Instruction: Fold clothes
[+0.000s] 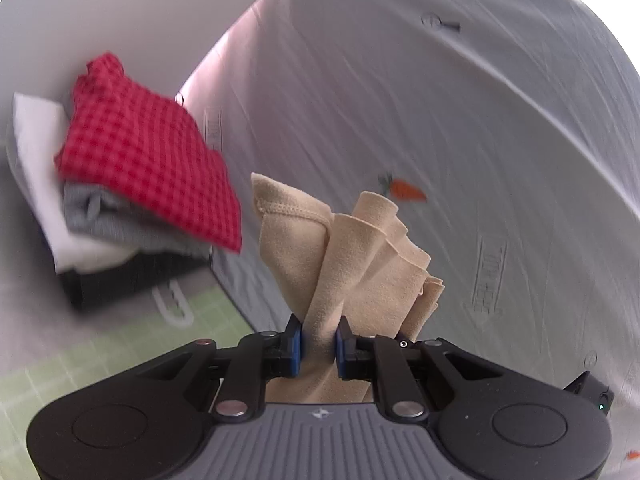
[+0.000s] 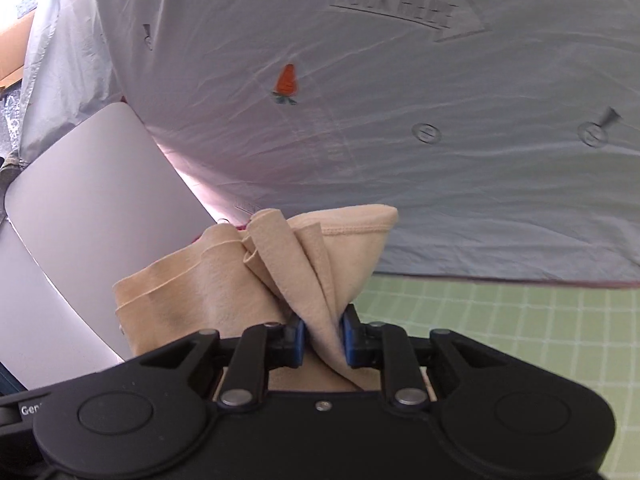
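White sheet backdrop; left tongs and right tongs both pinch soft beige cloth (limp, grip hems).

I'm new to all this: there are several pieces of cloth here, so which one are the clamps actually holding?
The beige cloth: both the left gripper and right gripper pinch it. The red checked cloth, grey and white pieces lie stacked, untouched.
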